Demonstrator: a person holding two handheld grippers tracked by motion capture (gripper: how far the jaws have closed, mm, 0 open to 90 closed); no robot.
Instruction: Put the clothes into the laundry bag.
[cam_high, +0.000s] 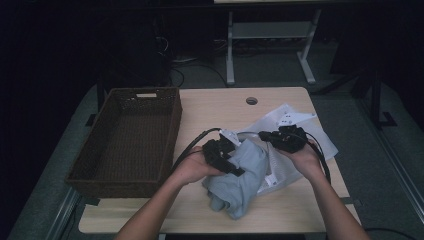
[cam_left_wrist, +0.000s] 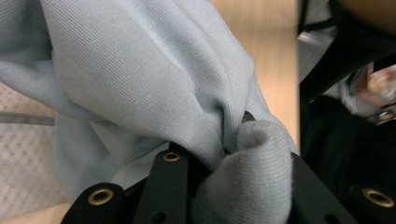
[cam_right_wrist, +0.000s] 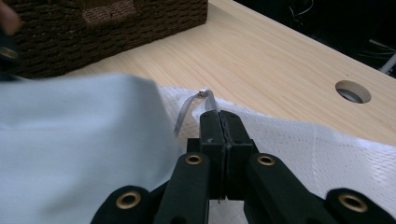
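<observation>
1. The wicker basket (cam_high: 127, 140) stands at the table's (cam_high: 210, 107) left side, apart from the work, with nothing visible in it.
2. The left gripper (cam_high: 225, 157) is clamped on a bunched fold of the light blue garment (cam_high: 240, 182). In the left gripper view the cloth (cam_left_wrist: 154, 84) is pinched between the jaws and bulges over them, so the jaws stand only partly closed, held apart by the fabric's thickness.
3. The garment lies crumpled at the table's near middle. Most of it hangs below and right of the left gripper, and its upper right part lies on or in the white mesh laundry bag (cam_high: 300, 132).
4. The right gripper (cam_high: 280, 137) holds the bag's edge. In the right gripper view its jaws are pressed fully together on the mesh (cam_right_wrist: 299, 140), just by the zipper pull (cam_right_wrist: 203, 93).
5. My judgement: the move turns on the bag's mouth lying just right of the held garment, so the left hand, which holds it, carries it rightward into the bag.
</observation>
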